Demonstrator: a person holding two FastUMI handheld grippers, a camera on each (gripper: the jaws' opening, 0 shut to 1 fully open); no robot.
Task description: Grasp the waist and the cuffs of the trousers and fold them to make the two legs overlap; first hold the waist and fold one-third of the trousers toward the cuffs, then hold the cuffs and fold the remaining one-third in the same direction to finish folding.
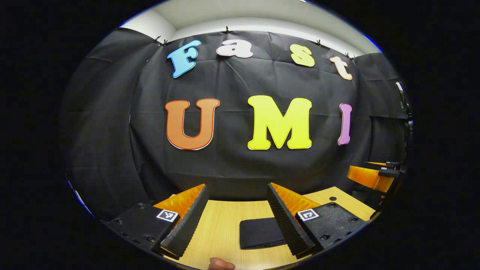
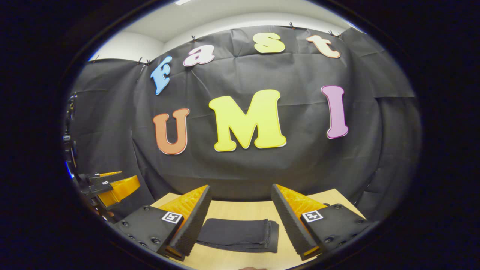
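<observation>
The dark trousers (image 2: 238, 234) lie folded into a flat rectangular stack on the wooden table (image 2: 247, 210). In the right gripper view they rest between and just beyond my right gripper (image 2: 240, 219), which hangs open above the table with nothing in it. In the left gripper view the trousers (image 1: 260, 232) sit low and right of centre, partly behind the right finger of my left gripper (image 1: 237, 215), also open and holding nothing. The right gripper (image 1: 371, 176) appears at the far right of the left gripper view, and the left gripper (image 2: 112, 187) at the far left of the right gripper view.
The black cloth wall (image 1: 240, 157) stands close behind the table's (image 1: 225, 221) far edge. A small dark hole (image 1: 332, 198) marks the tabletop at the right. A fingertip (image 1: 221, 264) of the person shows at the bottom edge.
</observation>
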